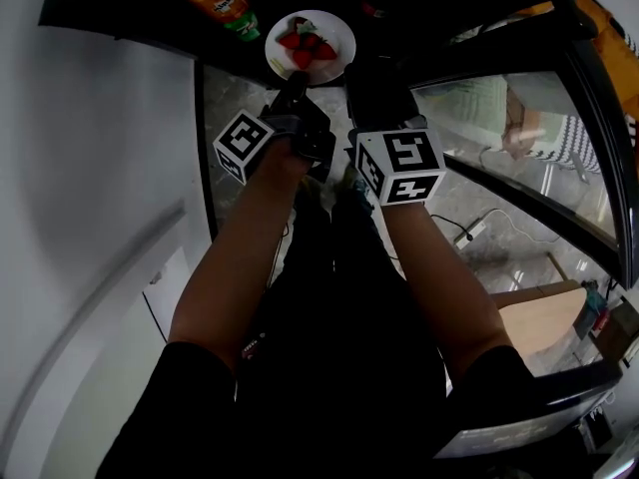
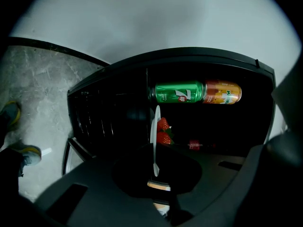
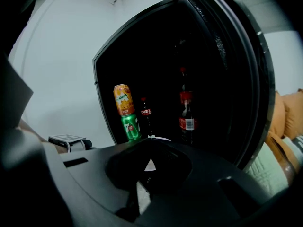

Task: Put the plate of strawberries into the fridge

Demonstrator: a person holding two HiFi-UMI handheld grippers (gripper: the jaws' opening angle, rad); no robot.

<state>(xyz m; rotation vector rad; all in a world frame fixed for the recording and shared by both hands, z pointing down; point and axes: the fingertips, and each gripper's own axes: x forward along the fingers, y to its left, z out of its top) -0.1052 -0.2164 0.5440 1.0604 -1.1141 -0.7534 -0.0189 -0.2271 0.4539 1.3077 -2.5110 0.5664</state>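
white round plate of red strawberries (image 1: 342, 36) was held before the open black fridge (image 2: 213, 63), its rim clamped by the left gripper (image 2: 155, 173), its other edge pinched by the right gripper (image 1: 361, 72)

Plate (image 1: 339, 33): showing plain white. Strawberries (image 1: 306, 48): showing red, carrying green leaf caps. Green can (image 2: 179, 93) lying beside orange can (image 2: 222, 92). Bottles (image 3: 188, 117): wearing red labels. Marker cubes (image 1: 243, 146): displaying black-and-white square patterns. Floor (image 1: 479, 208): showing grey marbling. Fridge interior (image 2: 118, 122): showing black.
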